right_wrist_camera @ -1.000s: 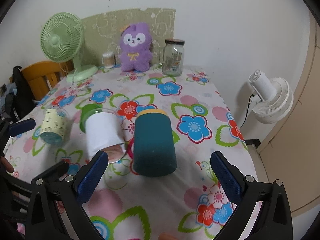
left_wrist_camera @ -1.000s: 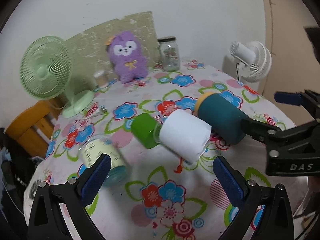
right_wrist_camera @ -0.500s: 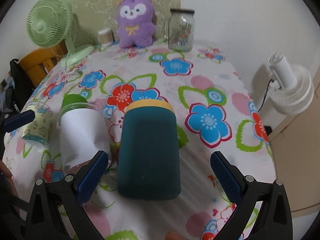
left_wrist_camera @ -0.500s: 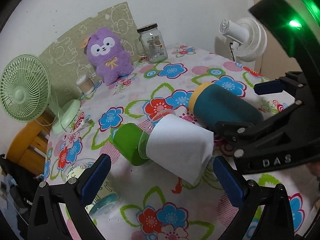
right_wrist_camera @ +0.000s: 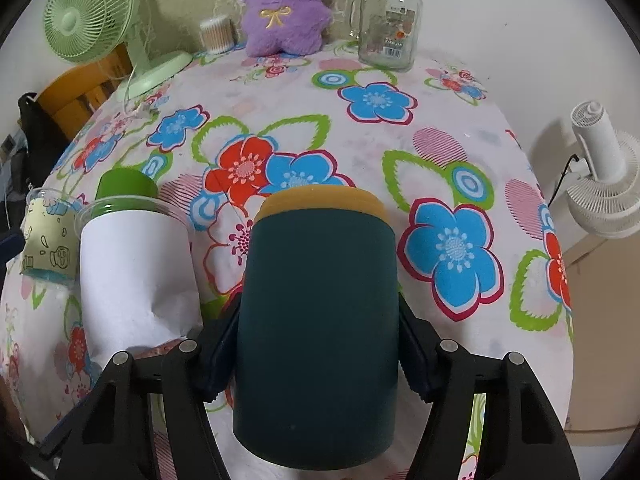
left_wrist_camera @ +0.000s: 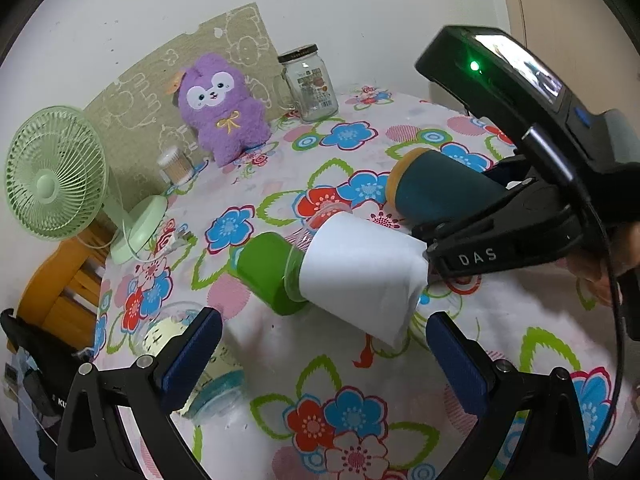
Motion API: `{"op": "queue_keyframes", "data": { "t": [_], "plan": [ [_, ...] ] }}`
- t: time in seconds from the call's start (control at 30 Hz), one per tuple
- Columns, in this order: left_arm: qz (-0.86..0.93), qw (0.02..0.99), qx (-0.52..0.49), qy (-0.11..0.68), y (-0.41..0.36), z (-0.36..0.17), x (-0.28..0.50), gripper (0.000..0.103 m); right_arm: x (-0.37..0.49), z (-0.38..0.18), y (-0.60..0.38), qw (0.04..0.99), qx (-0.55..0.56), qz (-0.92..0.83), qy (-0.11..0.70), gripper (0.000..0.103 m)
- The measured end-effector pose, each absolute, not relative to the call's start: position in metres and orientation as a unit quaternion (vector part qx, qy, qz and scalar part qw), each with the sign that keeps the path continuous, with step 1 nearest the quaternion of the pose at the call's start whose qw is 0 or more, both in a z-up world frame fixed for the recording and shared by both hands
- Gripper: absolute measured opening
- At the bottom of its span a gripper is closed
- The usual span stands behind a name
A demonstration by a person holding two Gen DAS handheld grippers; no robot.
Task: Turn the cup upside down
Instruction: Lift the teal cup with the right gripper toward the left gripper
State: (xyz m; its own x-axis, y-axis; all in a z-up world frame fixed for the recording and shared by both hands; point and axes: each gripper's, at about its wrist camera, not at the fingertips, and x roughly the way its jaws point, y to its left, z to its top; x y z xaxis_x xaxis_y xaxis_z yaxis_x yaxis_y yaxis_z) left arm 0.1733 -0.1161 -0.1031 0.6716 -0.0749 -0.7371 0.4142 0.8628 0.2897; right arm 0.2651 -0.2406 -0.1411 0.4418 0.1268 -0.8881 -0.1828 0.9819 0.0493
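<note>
Lying on its side on the flowered tablecloth (right_wrist_camera: 452, 128), teal cup (right_wrist_camera: 320, 320) with its yellow-rimmed end turned toward the purple plush toy (right_wrist_camera: 286, 4) at the far edge. Clamped on both flanks of that cup by the right gripper (right_wrist_camera: 318, 354), blue pads pressed against the teal wall, tool reaching in low and nearly level with the cloth. Seen from the left wrist camera as a black body marked DAS coming in from the right of the teal cup (left_wrist_camera: 440, 196), green light lit on top, a hand (left_wrist_camera: 596, 264) behind it wrapped round the grip. Hovering nearer the camera than the white-wrapped cup (left_wrist_camera: 360, 280), left gripper (left_wrist_camera: 320, 354) spread wide, blue pads well apart, touching nothing. Lying just left of the teal cup, white-wrapped cup with a green cup (left_wrist_camera: 266, 270) at its far end. Further left of that, a clear printed cup (right_wrist_camera: 46, 240) on its side
</note>
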Motion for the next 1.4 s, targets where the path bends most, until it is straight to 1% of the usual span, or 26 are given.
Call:
{"op": "queue_keyframes", "data": {
  "t": [0.17,0.33,0.5,0.67,0.77,1.03,1.4],
  "plan": [
    [-0.133,0.896,0.196,0.377,-0.098,-0.096,0.16,0.103,0.251,-0.121,-0.244,0.864,-0.019,0.086,0.497,0.069],
    [-0.123,0.905,0.159,0.375,-0.071,-0.087,0.139,0.103,0.223,-0.087,-0.237,0.881,-0.018,0.099,0.461,0.069],
    [-0.109,0.913,0.12,0.373,-0.04,-0.081,0.11,0.103,0.185,-0.06,-0.209,0.892,-0.036,0.133,0.431,0.069],
    [-0.091,0.919,0.08,0.374,-0.01,-0.078,0.076,0.103,0.152,-0.05,-0.174,0.888,-0.053,0.176,0.422,0.069],
    [-0.08,0.922,0.062,0.374,0.005,-0.08,0.055,0.103,0.139,-0.058,-0.15,0.879,-0.068,0.196,0.429,0.069],
    [-0.047,0.926,0.042,0.373,0.022,-0.099,0.011,0.103,0.118,-0.105,-0.106,0.856,-0.081,0.21,0.466,0.069],
    [-0.042,0.931,0.024,0.362,0.023,-0.108,-0.013,0.103,0.1,-0.134,-0.079,0.847,-0.119,0.208,0.474,0.07]
  ]
}}
